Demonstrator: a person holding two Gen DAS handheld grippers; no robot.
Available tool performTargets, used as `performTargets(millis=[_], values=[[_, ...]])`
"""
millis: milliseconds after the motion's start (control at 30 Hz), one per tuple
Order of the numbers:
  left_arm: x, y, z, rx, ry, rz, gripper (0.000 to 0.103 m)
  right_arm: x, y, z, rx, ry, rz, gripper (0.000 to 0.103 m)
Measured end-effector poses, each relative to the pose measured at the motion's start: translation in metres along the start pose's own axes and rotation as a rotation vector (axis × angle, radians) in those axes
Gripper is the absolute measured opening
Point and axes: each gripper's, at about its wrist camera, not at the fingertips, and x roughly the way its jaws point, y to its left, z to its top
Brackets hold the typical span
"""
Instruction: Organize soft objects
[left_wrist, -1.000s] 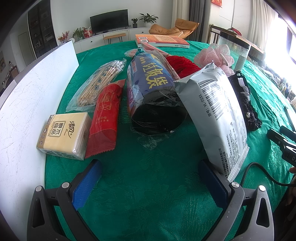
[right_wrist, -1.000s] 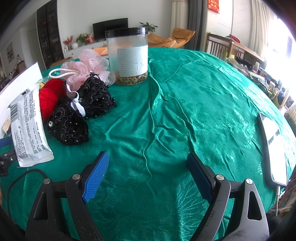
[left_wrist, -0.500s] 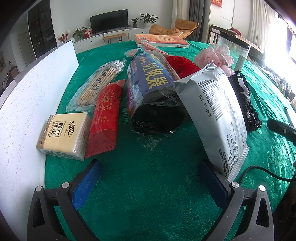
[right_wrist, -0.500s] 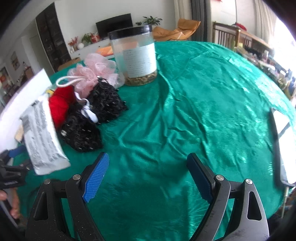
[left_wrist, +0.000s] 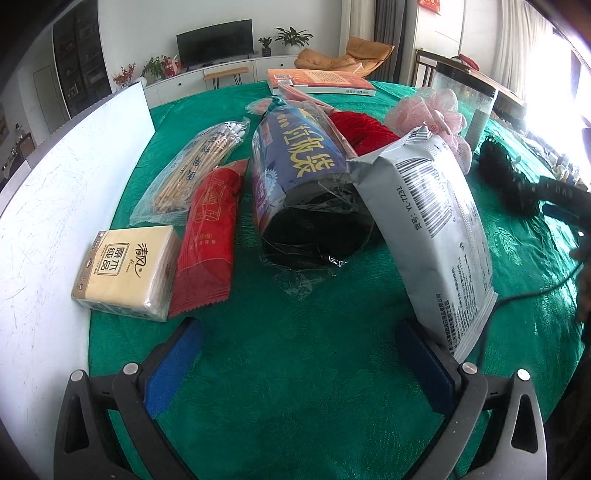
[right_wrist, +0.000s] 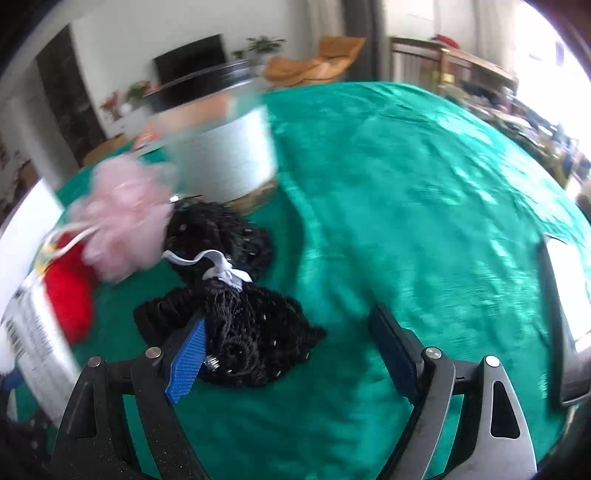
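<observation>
Lace is what we judge we are going for: the black beaded lace bundle (right_wrist: 240, 332) lies on the green desk (right_wrist: 406, 221), its near lobe right at the right claw (right_wrist: 291, 354), brushing the inner face of the left blue pad (right_wrist: 188, 354) while the other pad stands clear. That claw's jaws are wide, having just narrowed a little, with the lace partly between them and not yet pinched. To do this well, we should centre the claw over the white tie (right_wrist: 221, 267) where the two lobes meet, press low into the cloth, and close slowly so no beads snag. The bundle's long axis runs from the claw away toward the pink mesh puff (right_wrist: 125, 225). Our left claw (left_wrist: 299, 369) hangs wide and empty near the grey pouch (left_wrist: 432, 229).
</observation>
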Motion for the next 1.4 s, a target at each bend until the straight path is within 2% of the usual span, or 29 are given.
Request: performTargets(millis=[67,133,200,267,400,433,533,633,700,900,1400], values=[[0.000,0.000,0.000,0.000,0.000,-0.002,0.103,0.014,-0.031,0.030,0.065,-0.016,-0.052,0.085],[0.000,0.001,0.000,0.002,-0.001,-0.003,0.103,0.023,-0.052,0.057,0.085,-0.033,-0.144,0.085],[0.000,0.001,0.000,0.002,-0.002,-0.003,0.103,0.017,-0.066,0.069,0.119,-0.052,-0.142,0.085],[0.001,0.001,0.001,0.002,-0.002,-0.002,0.103,-0.002,-0.068,0.061,0.106,-0.111,-0.149,0.087],[0.001,0.001,0.000,0.002,-0.003,-0.002,0.103,-0.033,-0.053,0.003,0.068,-0.167,-0.143,0.087],[0.001,0.001,0.001,0.002,-0.003,-0.002,0.103,-0.038,-0.046,-0.012,0.064,-0.164,-0.134,0.087],[0.001,0.001,0.001,0.002,-0.003,-0.002,0.103,-0.033,-0.030,-0.027,0.021,-0.095,-0.071,0.087],[0.001,0.001,0.001,0.002,-0.003,-0.002,0.103,-0.020,-0.018,-0.032,-0.049,-0.050,-0.076,0.087],[0.001,0.001,0.000,0.002,-0.003,-0.002,0.103,-0.015,-0.020,-0.033,-0.046,-0.025,-0.074,0.087],[0.001,0.001,0.000,0.002,-0.003,-0.002,0.103,-0.015,-0.032,-0.035,0.006,-0.025,-0.037,0.087],[0.001,0.001,0.000,0.002,-0.003,-0.002,0.103,-0.016,-0.022,-0.041,-0.024,-0.014,-0.057,0.088]])
